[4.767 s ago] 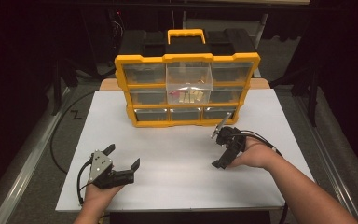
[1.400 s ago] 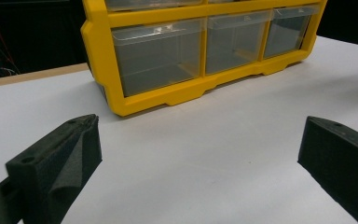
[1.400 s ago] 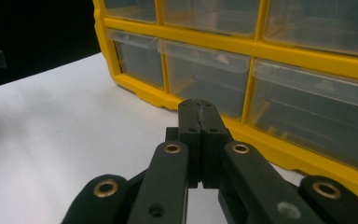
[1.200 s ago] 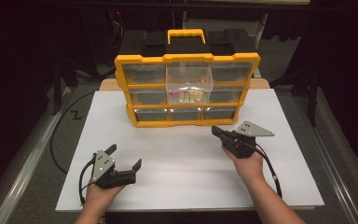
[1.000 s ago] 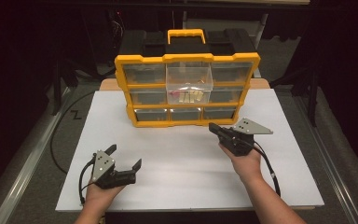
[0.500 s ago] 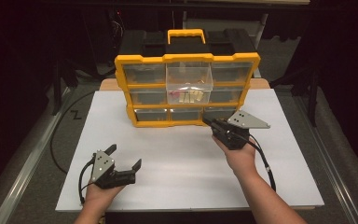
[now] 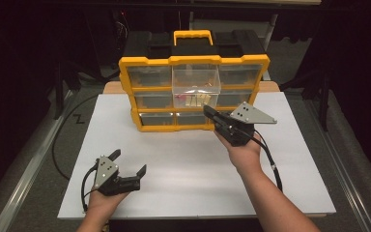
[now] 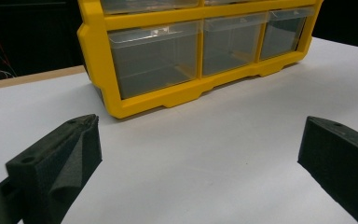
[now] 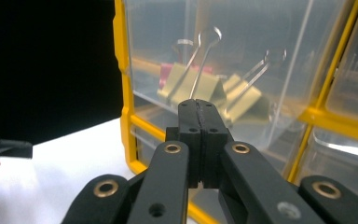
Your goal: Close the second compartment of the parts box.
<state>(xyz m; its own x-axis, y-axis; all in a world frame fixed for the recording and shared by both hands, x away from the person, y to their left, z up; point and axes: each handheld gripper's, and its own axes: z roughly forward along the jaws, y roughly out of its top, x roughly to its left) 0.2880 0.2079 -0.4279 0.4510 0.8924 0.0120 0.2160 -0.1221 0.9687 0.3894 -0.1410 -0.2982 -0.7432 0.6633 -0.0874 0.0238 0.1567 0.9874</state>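
A yellow organizer [image 7: 193,60] with clear drawers stands at the back of the white table. Its top middle drawer [image 7: 195,79] sticks out and holds binder clips [image 7: 196,99]. My right gripper [image 7: 207,110] is shut with nothing in it, raised off the table right in front of the organizer's lower right part. In the right gripper view the shut tips [image 9: 199,109] point at the clear drawer wall, with yellow binder clips [image 9: 191,86] and a pink one [image 9: 168,72] behind it. My left gripper [image 7: 129,161] rests open near the front left, jaws wide apart [image 8: 200,154] and empty.
The white table top [image 7: 183,164] spreads between the hands and the organizer [image 8: 135,105]. The bottom drawers [image 8: 154,58] look empty. A black cable [image 7: 270,164] trails from the right gripper. Dark floor and a metal rail [image 7: 24,183] lie off the left edge.
My right gripper has risen and moved forward and left, from mid-table up to the organizer's front. It stayed shut. The left hand has not moved.
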